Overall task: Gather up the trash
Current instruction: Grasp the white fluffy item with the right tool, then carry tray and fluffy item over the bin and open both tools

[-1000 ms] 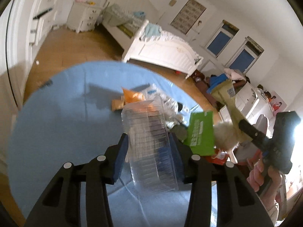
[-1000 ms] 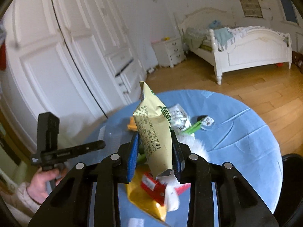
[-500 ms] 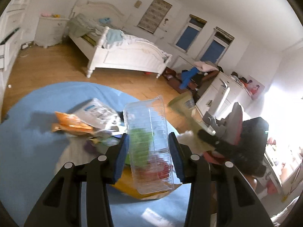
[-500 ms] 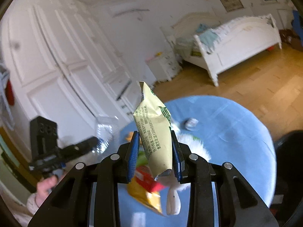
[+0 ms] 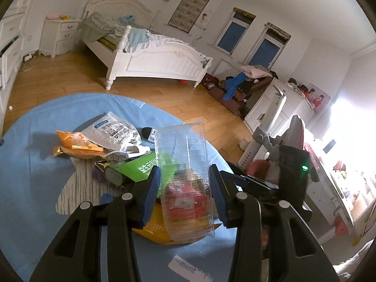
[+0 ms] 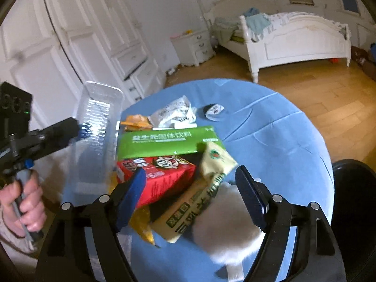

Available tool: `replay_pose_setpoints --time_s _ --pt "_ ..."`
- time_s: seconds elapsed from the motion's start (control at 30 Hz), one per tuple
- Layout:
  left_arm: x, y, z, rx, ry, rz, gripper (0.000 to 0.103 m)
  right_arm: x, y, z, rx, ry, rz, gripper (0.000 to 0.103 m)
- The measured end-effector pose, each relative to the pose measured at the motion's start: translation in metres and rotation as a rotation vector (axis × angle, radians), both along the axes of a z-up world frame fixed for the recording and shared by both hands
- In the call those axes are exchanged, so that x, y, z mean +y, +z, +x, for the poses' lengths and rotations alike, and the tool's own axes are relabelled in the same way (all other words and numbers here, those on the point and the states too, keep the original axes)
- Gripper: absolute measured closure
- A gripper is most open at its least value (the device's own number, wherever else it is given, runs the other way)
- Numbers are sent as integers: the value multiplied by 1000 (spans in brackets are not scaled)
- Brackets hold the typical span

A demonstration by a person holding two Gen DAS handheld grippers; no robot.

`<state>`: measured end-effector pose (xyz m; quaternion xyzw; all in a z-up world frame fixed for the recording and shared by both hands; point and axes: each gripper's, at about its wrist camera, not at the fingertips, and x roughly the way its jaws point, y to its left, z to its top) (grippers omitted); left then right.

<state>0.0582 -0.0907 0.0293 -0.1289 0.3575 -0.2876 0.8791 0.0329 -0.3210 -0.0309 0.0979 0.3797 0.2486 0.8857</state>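
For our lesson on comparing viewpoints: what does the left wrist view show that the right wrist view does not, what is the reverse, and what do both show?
Only the left wrist view: two windows and a dresser piled with clothes.
Only the right wrist view: the hand gripping the left tongs' handle, white wardrobe doors, and the yellow-green snack bag lying under the open right tongs.
Both: the clear plastic container held in the left tongs, the green box, the bed.

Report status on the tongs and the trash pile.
Left tongs shut on clear plastic tray. Right tongs just opened; yellow snack bag dropped on pile. Nothing blocking.
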Motion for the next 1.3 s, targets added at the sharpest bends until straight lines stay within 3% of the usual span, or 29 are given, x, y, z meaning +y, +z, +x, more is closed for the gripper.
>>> replay_pose_setpoints --time_s 0.13,0.27,0.4,0.47,0.5,0.53,0.63,0.7,0.87,0.97,1.13,1.3 --pt "-3 1 -3 -1 -3 2 61 6 -7 11 48 14 -78 28" --pt "-3 2 -5 -3 -9 8 61 -29 10 -4 0 -58 39 28" --pt "-8 0 -5 -1 -28 10 61 -50 -11 -12 78 -108 -32 28" --pt "-17 -2 -4 1 -46 8 61 -52 -29 -14 128 -81 -5 37" --pt "-21 -2 -3 2 -55 9 61 -53 -33 -17 129 -55 53 49" --pt "-26 -3 -3 2 -67 11 62 -52 -34 -20 121 -38 83 63" --pt "-39 -3 -4 -2 -93 11 62 -43 -29 -32 65 -37 53 66" --pt "-45 -3 -4 1 -104 10 62 -51 -18 -39 24 -72 84 67" --pt "-67 2 -2 -7 -134 10 62 -92 31 -68 -211 -300 76 67" --pt "-92 7 0 -15 -175 0 62 -116 48 -86 -303 -398 73 67" --pt "-147 5 5 -23 -278 -18 62 -149 48 -107 -357 -543 36 67" --pt "-203 -11 13 13 -376 -41 62 -191 19 -113 -296 -647 71 67"
